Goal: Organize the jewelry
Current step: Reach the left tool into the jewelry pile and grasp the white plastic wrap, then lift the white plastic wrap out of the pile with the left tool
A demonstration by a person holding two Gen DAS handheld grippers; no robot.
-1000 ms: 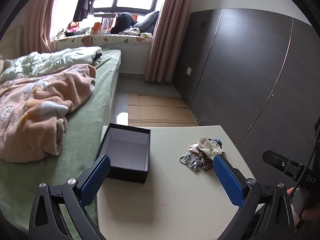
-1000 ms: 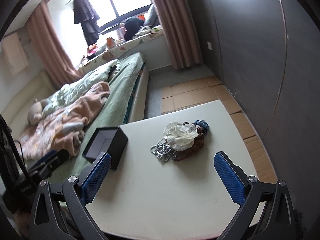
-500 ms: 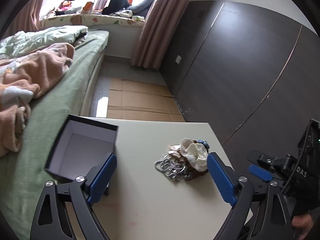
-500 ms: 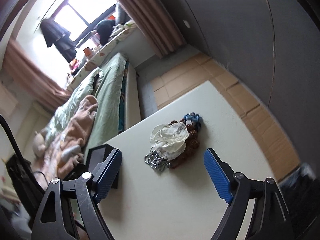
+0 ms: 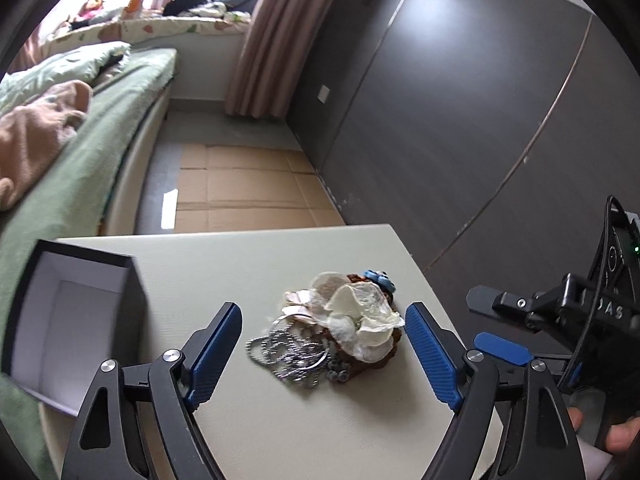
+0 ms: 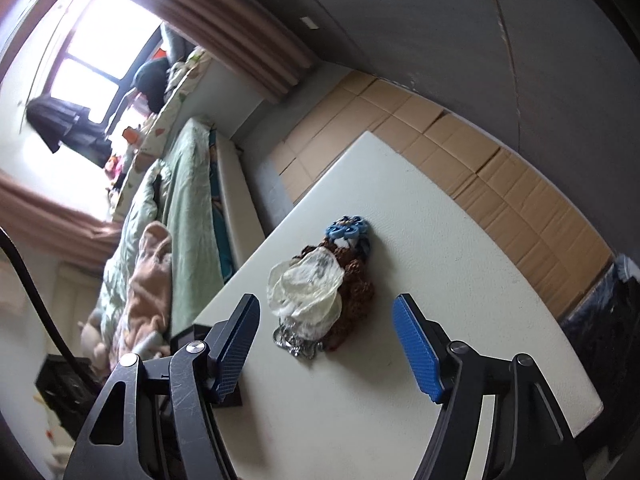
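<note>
**Both grippers nearer the jewelry heap, fingers spread wide**

Compared with a second ago, both cameras have closed in: the tangled heap of jewelry (image 5: 334, 330) now looms larger, and the right wrist view has rolled so the room leans sideways.

Taking the heap as landmark, from left to right in the left wrist view: the open black cardboard box with a pale lining (image 5: 66, 320) stands well to the heap's left on the cream counter (image 5: 280, 432), with nothing visible inside. The left gripper (image 5: 324, 354) holds its blue-padded fingers (image 5: 212, 354) wide apart, one on each side of the heap's near edge, nothing between them touched. Further right, beyond the counter's edge, the right gripper (image 5: 502, 346) shows side-on.

In the right wrist view the heap (image 6: 320, 292) lies just ahead of and between the right gripper's (image 6: 326, 350) wide-open fingers (image 6: 414, 354), apart from both.

Count: one box, one heap holding silver chains (image 5: 288, 354), one translucent white flower piece (image 6: 308, 284), a brown beaded piece (image 6: 356, 284) and one blue flower ornament (image 6: 348, 229).
</note>
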